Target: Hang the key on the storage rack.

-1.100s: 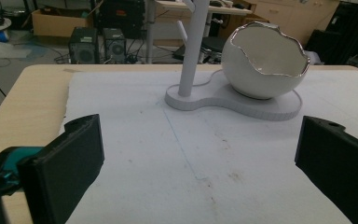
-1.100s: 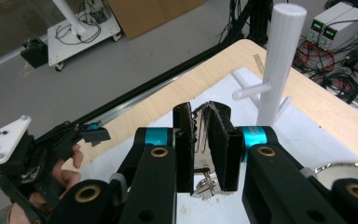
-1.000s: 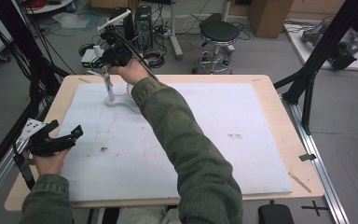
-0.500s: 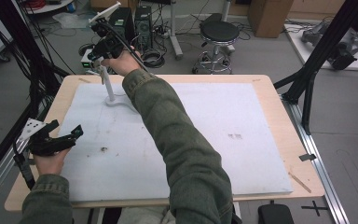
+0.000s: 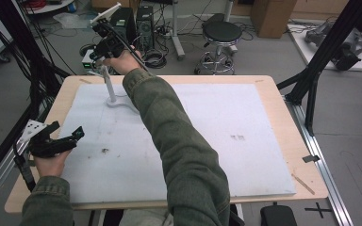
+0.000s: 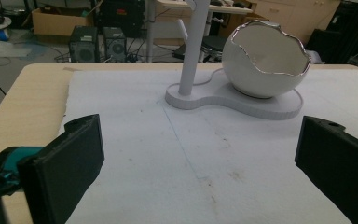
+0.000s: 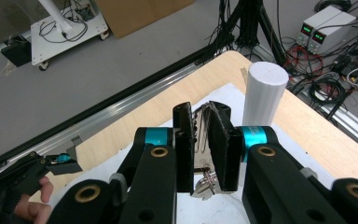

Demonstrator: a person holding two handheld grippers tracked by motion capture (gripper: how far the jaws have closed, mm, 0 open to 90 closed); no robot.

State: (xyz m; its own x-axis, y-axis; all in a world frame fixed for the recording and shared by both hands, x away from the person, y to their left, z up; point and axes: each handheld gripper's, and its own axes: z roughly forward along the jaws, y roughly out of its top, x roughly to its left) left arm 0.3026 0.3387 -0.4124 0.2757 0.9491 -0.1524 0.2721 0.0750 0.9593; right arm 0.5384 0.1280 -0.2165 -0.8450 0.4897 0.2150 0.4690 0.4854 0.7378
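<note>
In the upper left of the high view, the right tongs [image 5: 104,47] hover at the top of a white stand [image 5: 109,89] that rises from the far left part of the white mat [image 5: 245,141] on the surface [image 5: 283,89]. In the right gripper view, these tongs [image 7: 204,140] are clamped together on a bunch of metal keys [image 7: 203,135], whose blades stick up between the pads while the ring hangs below; the flat top of the stand's post [image 7: 265,93] stands just right of the jaws. In the lower left of the high view, the left tongs [image 5: 59,141] rest low over the mat's near left edge, jaws wide apart with nothing between them. The left gripper view shows the stand's post [image 6: 192,51] on a flat base, and a white bowl [image 6: 265,58] shaped like a broken eggshell sitting on that base at upper right.
</note>
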